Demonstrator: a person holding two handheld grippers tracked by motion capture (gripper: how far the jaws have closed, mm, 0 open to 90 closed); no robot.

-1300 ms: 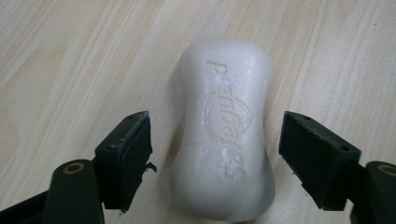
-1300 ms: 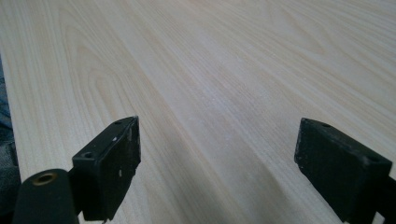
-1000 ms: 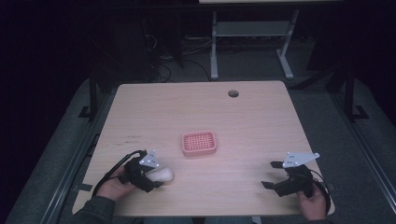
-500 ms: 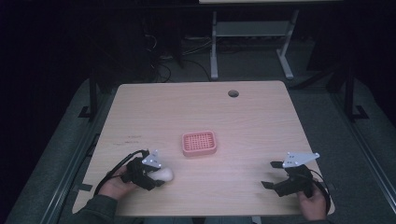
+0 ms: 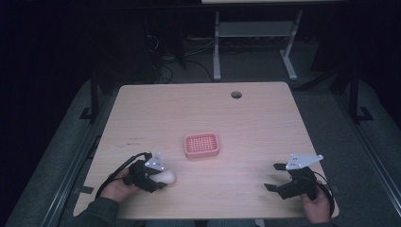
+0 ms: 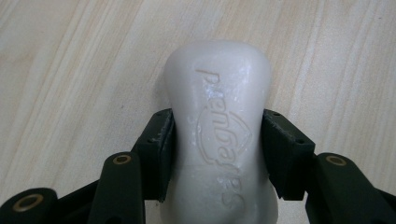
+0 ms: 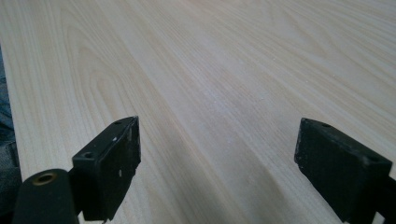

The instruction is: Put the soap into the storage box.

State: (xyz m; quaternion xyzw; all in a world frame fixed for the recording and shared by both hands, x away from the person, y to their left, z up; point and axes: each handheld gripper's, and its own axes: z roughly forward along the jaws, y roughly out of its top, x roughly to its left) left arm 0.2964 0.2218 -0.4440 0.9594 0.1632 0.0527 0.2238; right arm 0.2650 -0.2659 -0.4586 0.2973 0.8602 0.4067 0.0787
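Note:
A white bar of soap with raised lettering lies on the wooden table near its front left. My left gripper has just been closing, and its two black pads now press on the bar's sides. A pink slotted soap dish sits at the table's middle, up and to the right of the bar. My right gripper rests at the front right, open, with bare wood between its fingers.
A round cable hole is near the table's far edge. Beyond the table stands a metal desk frame on the dark floor. The table's front edge runs just below both hands.
The left gripper's jaws have closed in on the soap bar. Both hands have stayed where they were, and the soap and dish have not shifted.

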